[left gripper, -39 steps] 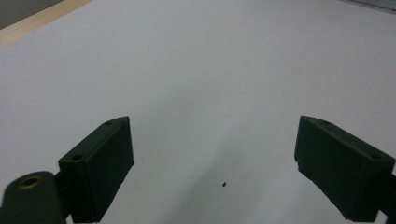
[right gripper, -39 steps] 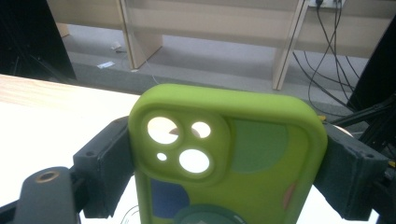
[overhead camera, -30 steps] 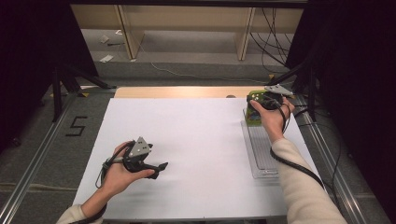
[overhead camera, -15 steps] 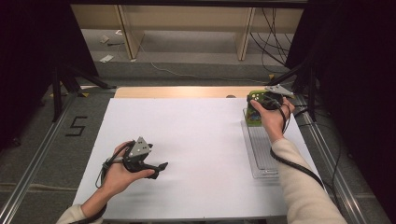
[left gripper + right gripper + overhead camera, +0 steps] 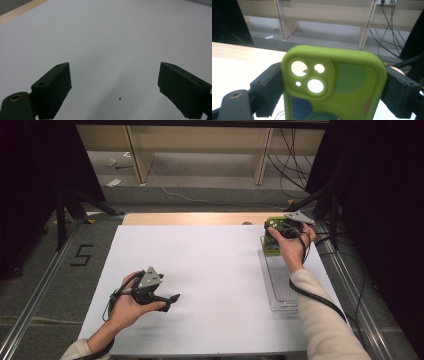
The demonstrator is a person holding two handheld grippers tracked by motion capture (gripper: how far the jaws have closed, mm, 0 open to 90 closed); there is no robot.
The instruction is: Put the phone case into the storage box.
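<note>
1. Right gripper [image 5: 281,231]: jaws clamp both side edges of green phone case [image 5: 332,85], held upright, camera cutouts at top.
2. Case sits between the jaws, at the far end of clear tray [image 5: 280,285], which runs back toward the person below the gripper. Cannot tell whether the case bottom touches the tray or is lifted.
3. Left gripper [image 5: 162,297]: jaws wide apart, nothing between them, parked low over white sheet [image 5: 210,270], well apart from the case.
4. Step, as I judge it: case grasped at the tray, lift or placement in hand. Next move likely calls for a steady grip and a straight lift clear of the tray rim, or a release if it's being set down.
5. Hard to see: case's lower half is cut off in the right gripper view; hand [image 5: 292,247] covers most of the case in the high view; tray contents unclear. Tiny dark speck [image 5: 120,98] on the sheet, unidentifiable.
</note>
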